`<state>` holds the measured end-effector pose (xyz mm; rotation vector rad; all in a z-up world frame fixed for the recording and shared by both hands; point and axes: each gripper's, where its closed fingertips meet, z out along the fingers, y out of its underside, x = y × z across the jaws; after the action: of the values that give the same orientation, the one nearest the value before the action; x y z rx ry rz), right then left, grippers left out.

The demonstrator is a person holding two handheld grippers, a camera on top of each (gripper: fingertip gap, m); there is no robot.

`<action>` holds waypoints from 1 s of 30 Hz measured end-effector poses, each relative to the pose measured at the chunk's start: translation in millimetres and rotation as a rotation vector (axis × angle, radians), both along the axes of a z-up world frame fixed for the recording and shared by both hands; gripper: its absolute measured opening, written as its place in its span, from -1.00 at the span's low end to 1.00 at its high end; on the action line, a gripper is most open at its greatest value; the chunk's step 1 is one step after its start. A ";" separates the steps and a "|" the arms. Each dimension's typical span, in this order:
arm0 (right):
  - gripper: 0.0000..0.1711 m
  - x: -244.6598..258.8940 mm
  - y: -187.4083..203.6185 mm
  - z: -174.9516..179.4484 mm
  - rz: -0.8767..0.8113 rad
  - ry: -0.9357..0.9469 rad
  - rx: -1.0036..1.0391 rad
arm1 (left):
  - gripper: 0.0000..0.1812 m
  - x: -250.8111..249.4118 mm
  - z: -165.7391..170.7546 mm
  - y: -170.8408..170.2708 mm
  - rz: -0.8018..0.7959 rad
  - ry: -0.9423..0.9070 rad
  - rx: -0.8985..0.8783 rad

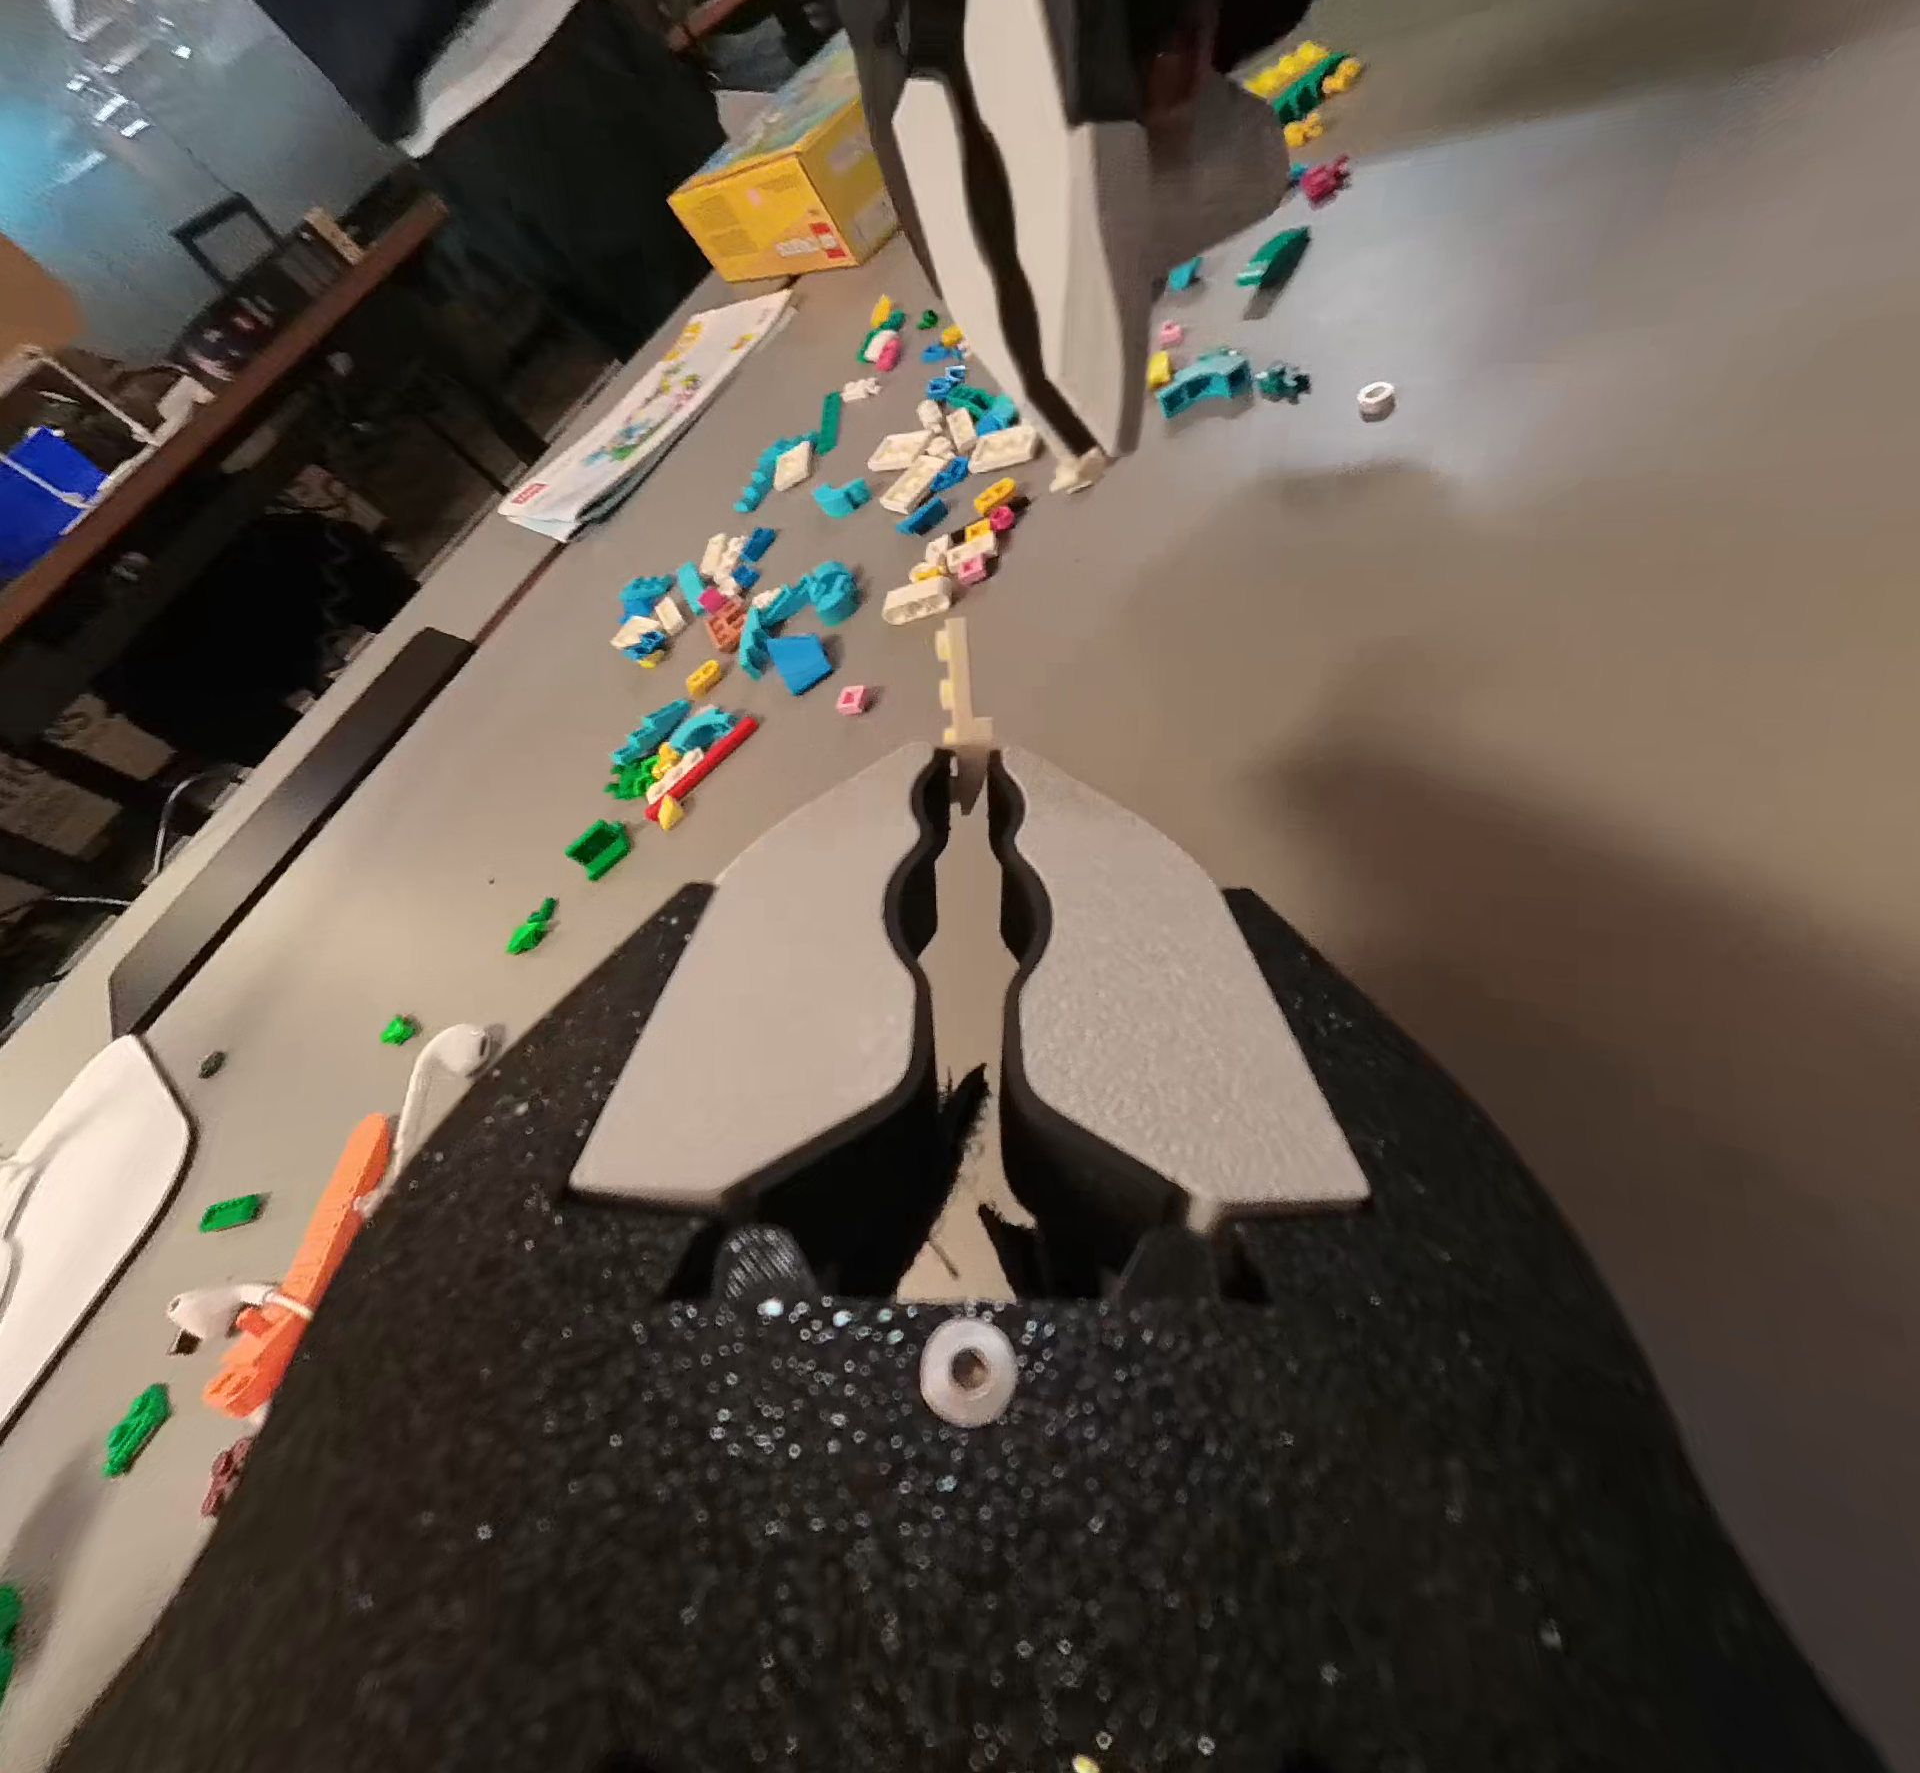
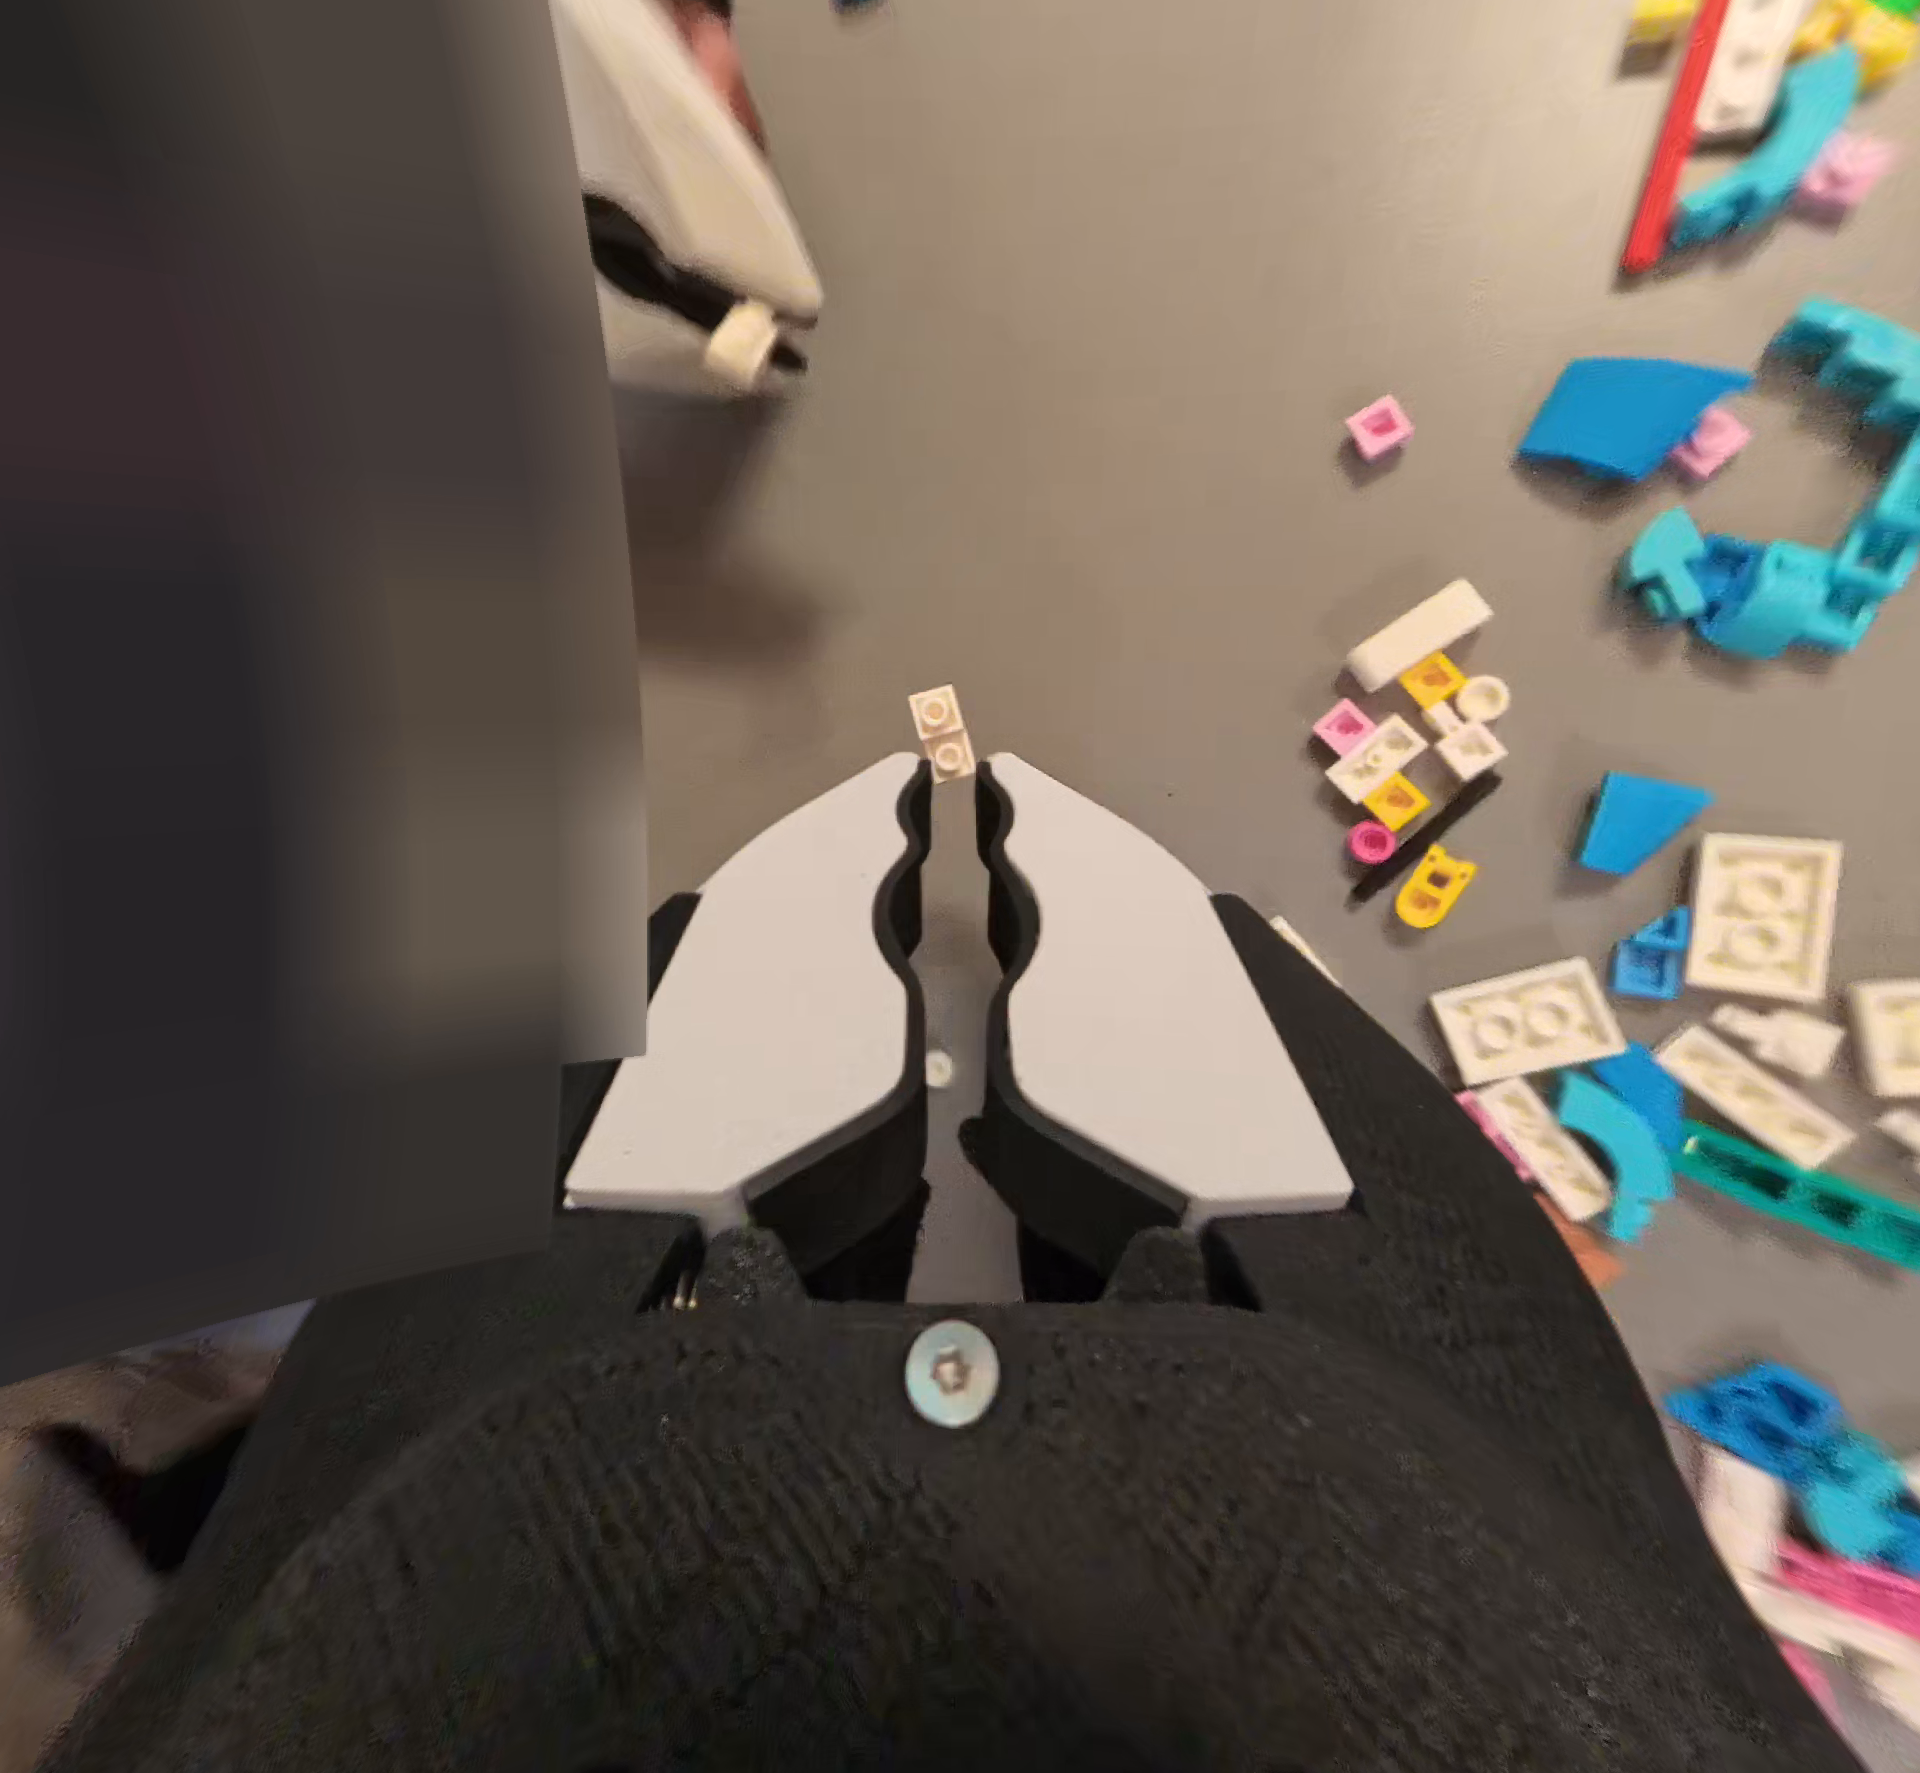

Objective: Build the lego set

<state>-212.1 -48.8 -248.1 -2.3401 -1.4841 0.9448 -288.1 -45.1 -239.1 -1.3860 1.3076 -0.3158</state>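
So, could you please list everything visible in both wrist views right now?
long cream plate: one, cream, in left gripper's tips.
small white plate: one, two studs, in right gripper's tips.
loose bricks: many, mixed colours, scattered on grey table.
box: one, yellow, far table end.
instruction booklet: one, beside box.
brick separator: one, orange, near left.
earbuds: two, white, by separator.
left gripper: shut.
right gripper: shut.

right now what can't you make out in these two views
- Left wrist view: how deep the cream plate sits between the left gripper fingers; they cover its lower end.
- Left wrist view: the right gripper hides bricks behind it, and its small piece is too small to identify.
- Right wrist view: everything left of the right gripper, behind a blur patch.
- Right wrist view: bricks cut off by the right edge.
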 end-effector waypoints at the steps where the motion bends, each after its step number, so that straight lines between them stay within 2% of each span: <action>1: -0.93 0.6 -4.6 -4.1 0.070 -0.040 0.068 | -0.93 0.1 -1.6 -0.6 -0.005 0.010 -0.006; 8: -0.92 7.6 -16.6 -28.6 0.430 -0.331 0.421 | -0.93 0.2 -7.9 -3.9 -0.024 0.049 -0.045; 10: -0.91 8.2 -16.5 -33.1 0.481 -0.363 0.472 | -0.93 0.4 -9.8 -4.3 -0.025 0.066 -0.049; 12: -0.79 11.8 -14.0 -34.9 0.498 -0.394 0.532 | -0.93 1.0 -11.2 -4.9 -0.027 0.076 -0.053; 14: -0.71 18.8 -12.7 -31.7 0.449 -0.417 0.573 | -0.93 1.0 -12.7 -5.5 -0.028 0.087 -0.056; 16: -0.72 20.8 -13.5 -25.2 0.334 -0.389 0.604 | -0.93 0.0 -14.0 -5.4 -0.027 0.098 -0.055; 20: -0.92 16.8 -31.8 -23.6 0.136 -0.295 0.554 | -0.93 -0.7 -14.6 -4.4 -0.026 0.094 -0.065; 23: -0.99 16.5 -31.0 -30.8 0.041 -0.282 0.526 | -0.93 0.9 -14.1 -5.2 -0.031 0.090 -0.065; 30: -1.00 13.7 -11.7 -36.3 -0.005 -0.295 0.529 | -0.93 -1.0 -13.7 -7.4 -0.042 0.091 -0.084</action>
<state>-198.4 -60.5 -284.3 -2.1348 -1.5855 0.1625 -289.2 -52.4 -252.8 -1.4587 1.4135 -0.3427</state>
